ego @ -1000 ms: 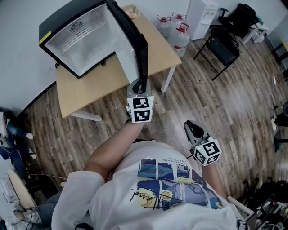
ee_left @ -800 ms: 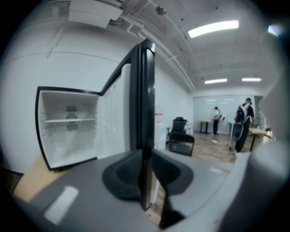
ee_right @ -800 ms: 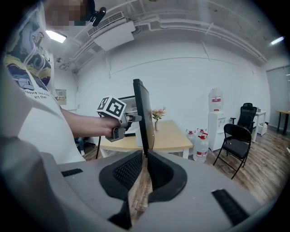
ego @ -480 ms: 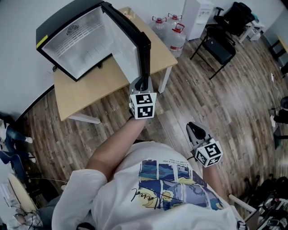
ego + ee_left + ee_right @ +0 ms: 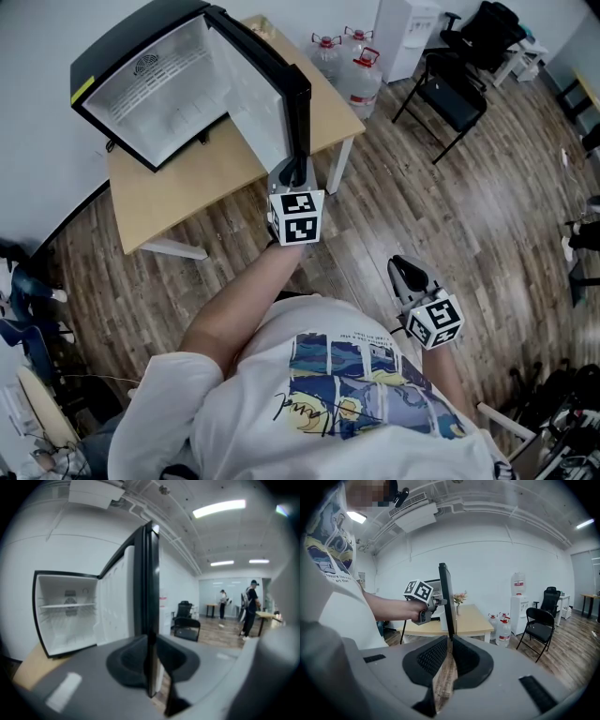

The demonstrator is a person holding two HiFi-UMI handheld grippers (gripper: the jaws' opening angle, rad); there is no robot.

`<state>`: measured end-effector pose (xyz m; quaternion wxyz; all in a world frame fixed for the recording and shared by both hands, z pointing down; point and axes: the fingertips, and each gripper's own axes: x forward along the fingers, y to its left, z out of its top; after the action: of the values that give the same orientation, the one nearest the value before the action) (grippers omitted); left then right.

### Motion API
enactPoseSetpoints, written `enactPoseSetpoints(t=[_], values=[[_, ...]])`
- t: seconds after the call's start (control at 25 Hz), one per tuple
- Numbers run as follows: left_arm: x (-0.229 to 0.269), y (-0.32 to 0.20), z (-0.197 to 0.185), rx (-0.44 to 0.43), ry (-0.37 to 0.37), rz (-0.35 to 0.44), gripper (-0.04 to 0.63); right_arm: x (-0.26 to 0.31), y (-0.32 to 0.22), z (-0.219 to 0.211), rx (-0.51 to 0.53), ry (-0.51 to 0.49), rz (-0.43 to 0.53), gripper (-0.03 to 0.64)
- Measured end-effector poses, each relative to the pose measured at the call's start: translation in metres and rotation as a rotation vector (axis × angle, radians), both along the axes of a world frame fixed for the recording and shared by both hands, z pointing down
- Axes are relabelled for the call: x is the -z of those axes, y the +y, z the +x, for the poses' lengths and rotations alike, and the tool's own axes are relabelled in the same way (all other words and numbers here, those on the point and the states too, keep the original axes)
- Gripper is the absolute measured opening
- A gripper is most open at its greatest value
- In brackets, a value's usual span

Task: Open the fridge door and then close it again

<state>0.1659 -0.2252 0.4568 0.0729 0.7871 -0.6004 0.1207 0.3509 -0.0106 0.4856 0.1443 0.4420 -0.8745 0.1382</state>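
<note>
A black mini fridge [image 5: 141, 84] with a white inside stands on a wooden table [image 5: 187, 178], and its door [image 5: 272, 84] is swung wide open. My left gripper [image 5: 299, 161] is shut on the door's free edge. In the left gripper view the door edge [image 5: 147, 573] runs straight between the jaws of the left gripper [image 5: 151, 641], which have just been closing on it. My right gripper [image 5: 401, 266] hangs by my body over the floor, shut and holding nothing. The right gripper view shows the right gripper [image 5: 450, 638] with fingertips together, and beyond it the left gripper [image 5: 436, 603] on the door [image 5: 445, 592].
Water bottles [image 5: 361, 84] and a white dispenser [image 5: 403, 23] stand past the table's right end. A black folding chair [image 5: 450, 94] is on the wood floor to the right. People [image 5: 251, 606] stand far off in the room. A small vase [image 5: 459, 603] is on the table.
My left gripper, still on the door edge, has shifted slightly away from my body, most of it early. The right gripper has hardly moved.
</note>
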Motion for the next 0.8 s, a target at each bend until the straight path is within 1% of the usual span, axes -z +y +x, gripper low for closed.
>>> enactPoseSetpoints(t=[0.8], values=[[-0.0005, -0.0010, 0.0015, 0.001, -0.015, 0.000, 0.067, -0.0016, -0.0010, 0.0002, 0.007, -0.003, -0.002, 0.037]])
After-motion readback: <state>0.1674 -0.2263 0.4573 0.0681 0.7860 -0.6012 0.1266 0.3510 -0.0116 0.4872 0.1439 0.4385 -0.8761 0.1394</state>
